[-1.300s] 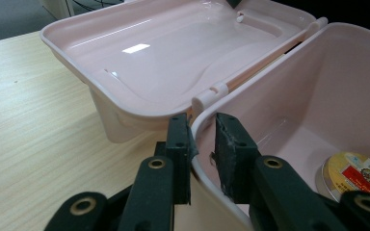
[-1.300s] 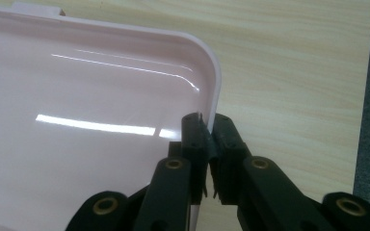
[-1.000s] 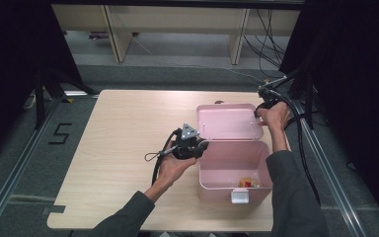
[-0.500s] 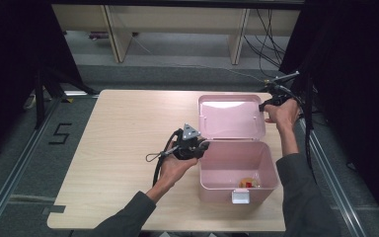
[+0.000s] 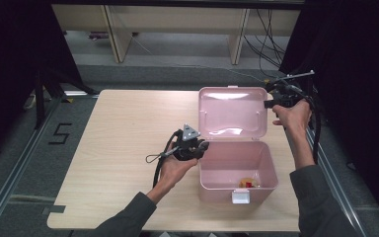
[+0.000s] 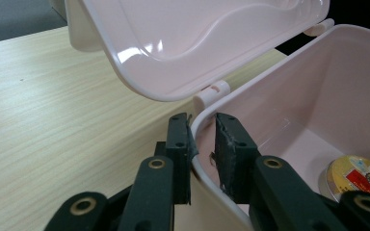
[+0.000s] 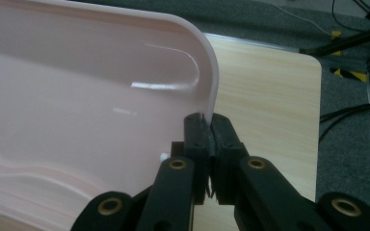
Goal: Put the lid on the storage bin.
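Your left gripper [image 5: 201, 146] clamps the left rim of the pink box [image 5: 237, 170], which sits at the table's [image 5: 123, 128] near right. Your right gripper [image 5: 271, 103] pinches the raised lid [image 5: 233, 112] at its right edge. Thin, glossy plastic: probably light, slippery and flexible, so hold rims. The small round item [image 6: 361, 175] inside is partly hidden and hard to identify.
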The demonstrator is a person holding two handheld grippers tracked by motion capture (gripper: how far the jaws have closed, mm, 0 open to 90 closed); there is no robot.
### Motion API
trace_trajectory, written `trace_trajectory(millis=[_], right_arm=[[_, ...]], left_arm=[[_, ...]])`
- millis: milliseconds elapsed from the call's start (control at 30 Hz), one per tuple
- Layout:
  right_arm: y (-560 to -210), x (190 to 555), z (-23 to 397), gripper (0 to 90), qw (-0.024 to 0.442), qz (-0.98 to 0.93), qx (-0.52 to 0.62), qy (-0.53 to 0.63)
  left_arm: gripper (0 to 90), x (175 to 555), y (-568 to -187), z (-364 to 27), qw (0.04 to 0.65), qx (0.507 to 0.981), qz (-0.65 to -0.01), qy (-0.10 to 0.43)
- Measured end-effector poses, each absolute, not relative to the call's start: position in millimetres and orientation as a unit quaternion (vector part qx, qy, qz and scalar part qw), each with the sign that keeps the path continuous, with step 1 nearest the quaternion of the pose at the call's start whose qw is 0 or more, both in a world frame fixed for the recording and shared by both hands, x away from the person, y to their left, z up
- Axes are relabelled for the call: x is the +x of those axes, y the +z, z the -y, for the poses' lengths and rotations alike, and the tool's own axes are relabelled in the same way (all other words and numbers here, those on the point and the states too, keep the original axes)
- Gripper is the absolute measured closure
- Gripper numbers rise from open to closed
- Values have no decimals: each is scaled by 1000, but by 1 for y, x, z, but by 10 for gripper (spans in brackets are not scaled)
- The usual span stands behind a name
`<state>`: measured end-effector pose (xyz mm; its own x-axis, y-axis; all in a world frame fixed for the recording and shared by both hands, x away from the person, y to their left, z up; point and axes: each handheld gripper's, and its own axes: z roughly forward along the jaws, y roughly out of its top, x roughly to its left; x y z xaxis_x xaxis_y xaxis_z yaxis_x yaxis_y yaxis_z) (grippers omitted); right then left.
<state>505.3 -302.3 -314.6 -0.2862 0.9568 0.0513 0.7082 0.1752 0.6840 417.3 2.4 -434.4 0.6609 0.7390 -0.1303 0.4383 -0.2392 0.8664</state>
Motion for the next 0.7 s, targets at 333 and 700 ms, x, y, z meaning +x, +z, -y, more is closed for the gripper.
trace_trajectory(millis=[333,700], right_arm=[[-304,480,304,882,213,-736,545,341],[-299,448,311,885,230,-735,517,373]], left_arm=[[761,416,-434,-3,477,775,-383,160],[761,414,-434,-2,481,768,-390,163]])
